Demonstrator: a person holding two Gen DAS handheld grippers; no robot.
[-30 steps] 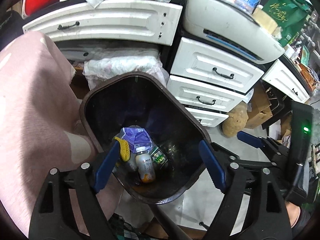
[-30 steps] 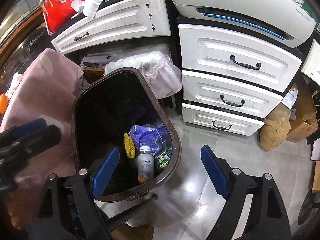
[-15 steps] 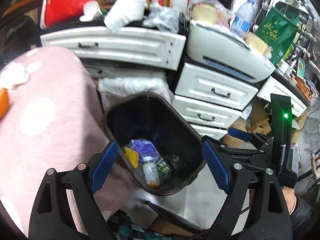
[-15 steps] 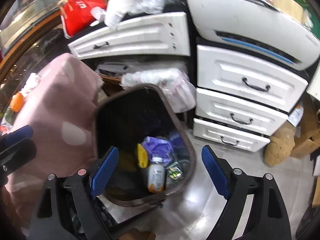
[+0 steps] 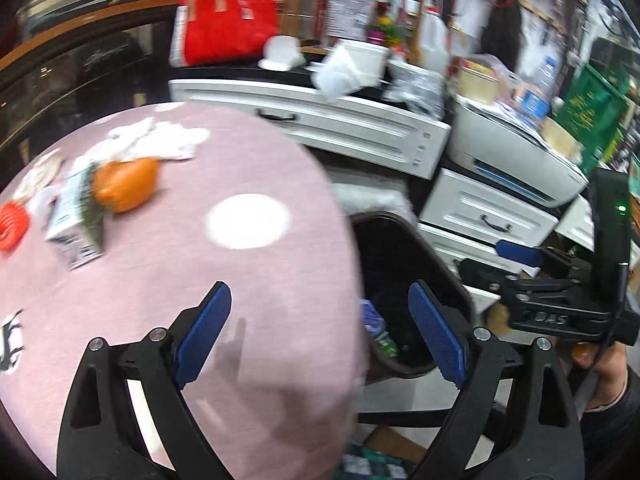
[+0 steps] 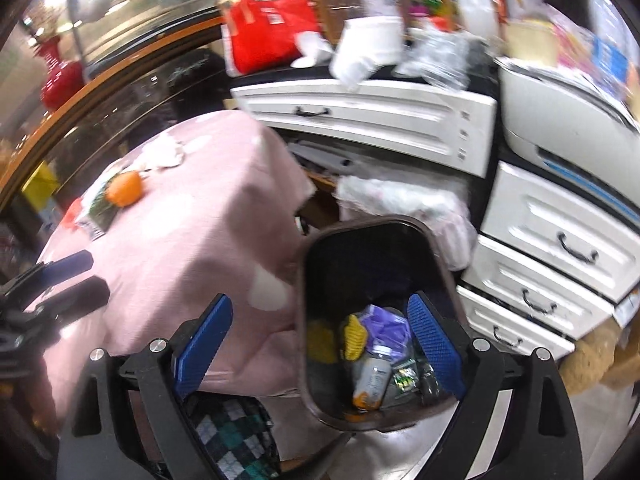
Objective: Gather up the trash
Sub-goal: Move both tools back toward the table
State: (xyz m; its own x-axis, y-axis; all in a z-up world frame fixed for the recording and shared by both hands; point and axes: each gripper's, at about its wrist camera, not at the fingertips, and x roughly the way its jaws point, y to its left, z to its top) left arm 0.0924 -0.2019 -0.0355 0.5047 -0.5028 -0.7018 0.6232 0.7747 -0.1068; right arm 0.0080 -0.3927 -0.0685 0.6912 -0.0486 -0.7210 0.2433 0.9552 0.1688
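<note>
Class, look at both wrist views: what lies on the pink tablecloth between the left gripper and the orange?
Only bare pink tablecloth with one white dot lies between the left gripper and the orange, clearest in the left wrist view.

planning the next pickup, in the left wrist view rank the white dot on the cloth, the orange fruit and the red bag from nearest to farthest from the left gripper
1. white dot, on the pink cloth just ahead of the left gripper.
2. orange fruit, farther left on the table.
3. red bag, back on the counter.

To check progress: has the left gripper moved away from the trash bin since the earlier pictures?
Yes. The left gripper has swung left, off the trash bin, over the pink tablecloth.
</note>
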